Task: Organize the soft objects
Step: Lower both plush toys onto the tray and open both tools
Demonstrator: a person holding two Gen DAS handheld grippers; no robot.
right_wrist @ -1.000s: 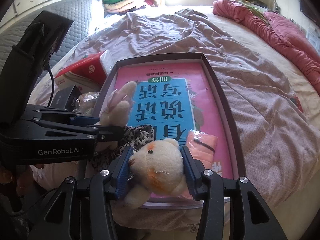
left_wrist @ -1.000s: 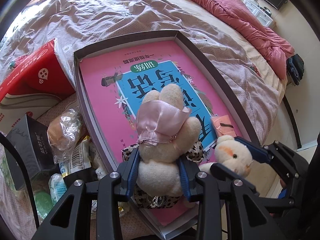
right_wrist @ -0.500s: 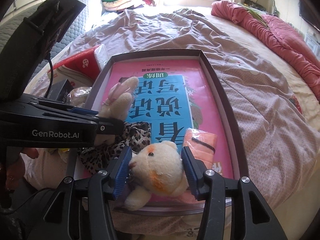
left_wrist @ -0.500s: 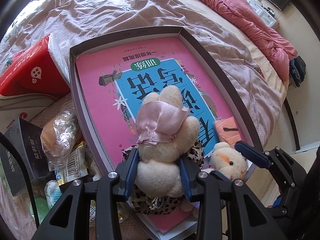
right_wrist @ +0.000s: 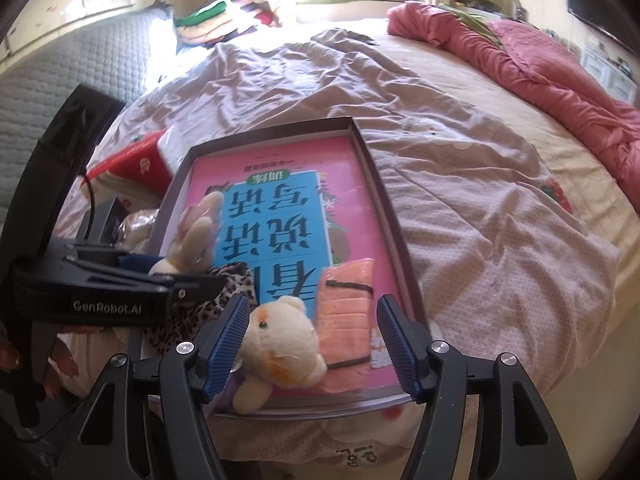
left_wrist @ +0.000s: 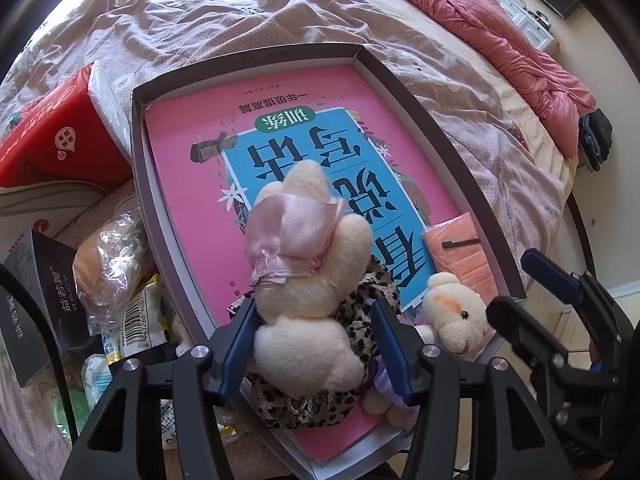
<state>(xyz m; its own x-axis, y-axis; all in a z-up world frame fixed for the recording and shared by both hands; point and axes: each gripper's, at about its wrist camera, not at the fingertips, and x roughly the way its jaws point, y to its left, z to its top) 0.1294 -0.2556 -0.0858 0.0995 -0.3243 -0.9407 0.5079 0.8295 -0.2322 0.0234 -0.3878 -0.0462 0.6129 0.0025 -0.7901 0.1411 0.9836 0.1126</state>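
A shallow grey box (left_wrist: 404, 92) (right_wrist: 376, 176) lies on the bed with a pink and blue book (left_wrist: 320, 152) (right_wrist: 276, 204) inside. My left gripper (left_wrist: 316, 344) is open, its pads (left_wrist: 240, 340) apart from the cream rabbit in a pink ribbon and leopard dress (left_wrist: 308, 280), which lies on the box's near end. The rabbit also shows in the right wrist view (right_wrist: 192, 236). My right gripper (right_wrist: 312, 344) is open around the small cream bear (right_wrist: 280, 340) (left_wrist: 456, 316), which lies on the box's near edge. A folded orange cloth (right_wrist: 348, 312) (left_wrist: 460, 252) lies beside the bear.
A red tissue pack (left_wrist: 56, 136), a black box (left_wrist: 40, 300) and wrapped snacks (left_wrist: 108, 264) lie left of the grey box. A rumpled pink quilt (right_wrist: 540, 68) lies across the far right of the bed. The bed edge is just below the box.
Both grippers have opened. The bear and the rabbit are let go and now rest on the near end of the box. The right gripper drew back a little.
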